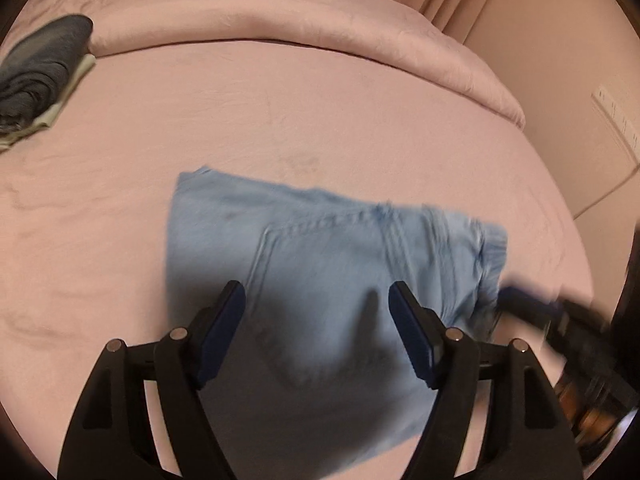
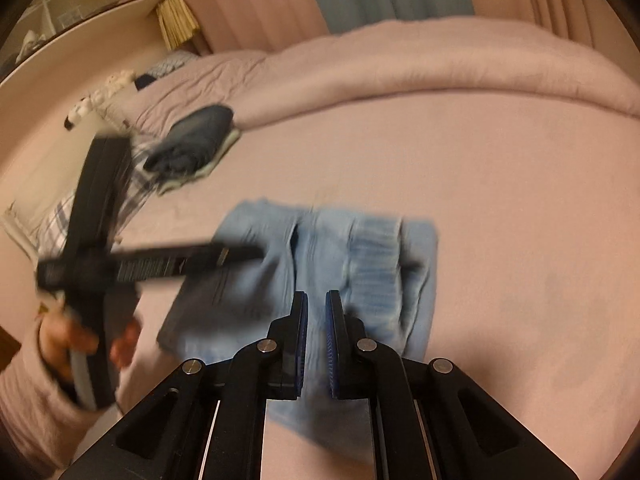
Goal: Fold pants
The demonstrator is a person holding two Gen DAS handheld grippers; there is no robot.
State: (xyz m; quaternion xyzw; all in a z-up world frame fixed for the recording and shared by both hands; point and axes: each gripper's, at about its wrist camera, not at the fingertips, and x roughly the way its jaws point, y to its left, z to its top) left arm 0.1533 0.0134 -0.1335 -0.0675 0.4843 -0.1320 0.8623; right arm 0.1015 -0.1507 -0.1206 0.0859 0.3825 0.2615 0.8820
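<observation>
Pale blue denim, the pants (image 1: 320, 264) lie on the pink bed (image 1: 280, 112), already folded down to a compact block with a back pocket facing up. The folding itself looks nearly finished; the step in hand seems to be the last tidy, or getting ready to move the bundle.

Left tool (image 1: 316, 304) hovers over the near part of the block with its jaws standing apart and only cloth below them, nothing pinched. Right tool (image 2: 316, 312) has its blue pads drawn close together; a slim gap shows between them and no fabric is clearly caught in it, so it reads as closed on nothing. It sits over the near edge of the pants, toward the waistband side. Both views are smeared with motion blur, so fine contact is hard to judge.

A darker folded stack (image 1: 40, 76) rests at the far left of the bed, well apart from the pants. If that is the finished pile, the next move calls for both tools to take opposite edges of the block and lift it level so the folds do not slip.
</observation>
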